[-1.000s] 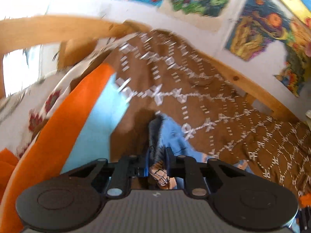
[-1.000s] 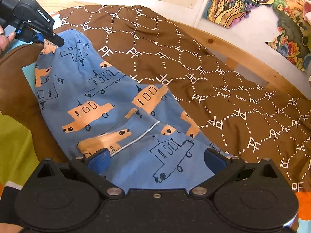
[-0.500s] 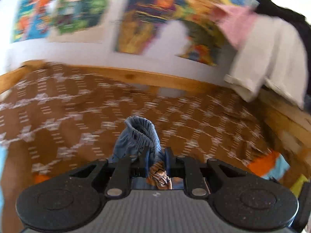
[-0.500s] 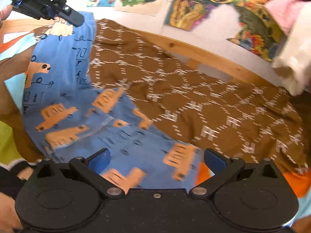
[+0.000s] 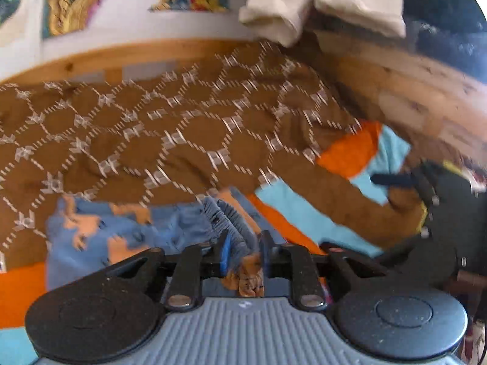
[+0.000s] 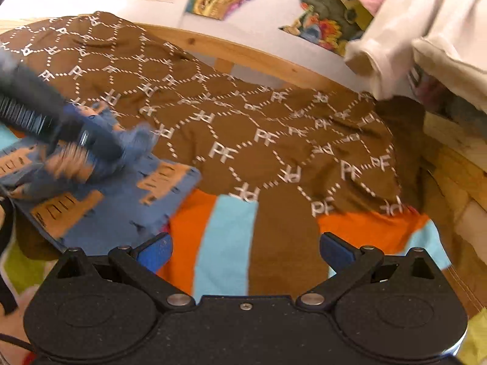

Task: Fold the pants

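The left gripper (image 5: 243, 251) has its fingers (image 5: 224, 251) pinched on the gathered waistband of the pants (image 5: 127, 237), which lie in a blue heap on the bed, against the near edge of the brown blanket (image 5: 188, 140). The right gripper (image 6: 245, 251) has its fingers (image 6: 336, 249) spread wide and holds nothing, hovering over the striped sheet (image 6: 226, 237) just beside the pants (image 6: 121, 206). Beyond the blanket runs the wooden bed frame (image 6: 252, 56).
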Action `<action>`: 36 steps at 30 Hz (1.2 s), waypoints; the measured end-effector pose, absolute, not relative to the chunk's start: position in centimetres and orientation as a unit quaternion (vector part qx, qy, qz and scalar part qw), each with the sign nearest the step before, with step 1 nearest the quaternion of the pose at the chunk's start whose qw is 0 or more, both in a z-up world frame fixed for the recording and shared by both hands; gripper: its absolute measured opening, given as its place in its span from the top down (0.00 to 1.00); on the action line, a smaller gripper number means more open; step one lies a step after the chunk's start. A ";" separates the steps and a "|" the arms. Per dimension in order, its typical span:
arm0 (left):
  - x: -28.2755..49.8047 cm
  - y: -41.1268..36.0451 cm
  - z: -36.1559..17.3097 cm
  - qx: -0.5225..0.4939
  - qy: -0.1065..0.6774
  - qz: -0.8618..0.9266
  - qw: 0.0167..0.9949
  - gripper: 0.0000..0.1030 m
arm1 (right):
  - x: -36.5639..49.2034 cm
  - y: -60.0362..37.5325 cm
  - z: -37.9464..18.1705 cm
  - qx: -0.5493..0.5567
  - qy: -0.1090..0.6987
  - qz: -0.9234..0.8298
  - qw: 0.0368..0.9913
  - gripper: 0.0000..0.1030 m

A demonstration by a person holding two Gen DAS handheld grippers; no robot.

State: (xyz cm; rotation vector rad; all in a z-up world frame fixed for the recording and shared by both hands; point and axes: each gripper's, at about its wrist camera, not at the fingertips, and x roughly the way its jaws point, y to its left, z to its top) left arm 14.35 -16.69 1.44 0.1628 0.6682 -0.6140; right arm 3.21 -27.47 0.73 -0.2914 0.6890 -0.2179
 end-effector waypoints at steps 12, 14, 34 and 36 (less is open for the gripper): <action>10.5 -14.2 0.2 0.128 0.324 -0.283 0.894 0.28 | 4.9 -28.4 2.2 -0.096 0.326 -0.074 0.938 0.01; 10.4 -14.7 0.3 0.149 0.314 -0.286 0.893 0.41 | 5.7 -28.7 2.6 -0.056 0.326 -0.042 0.943 0.01; 10.7 -13.5 0.1 0.119 0.326 -0.276 0.896 0.92 | 13.1 -31.2 -0.6 0.229 0.403 0.090 0.882 0.68; 11.0 -13.1 0.4 0.103 0.328 -0.279 0.897 0.93 | 13.1 -31.4 -0.6 0.241 0.402 0.086 0.879 0.85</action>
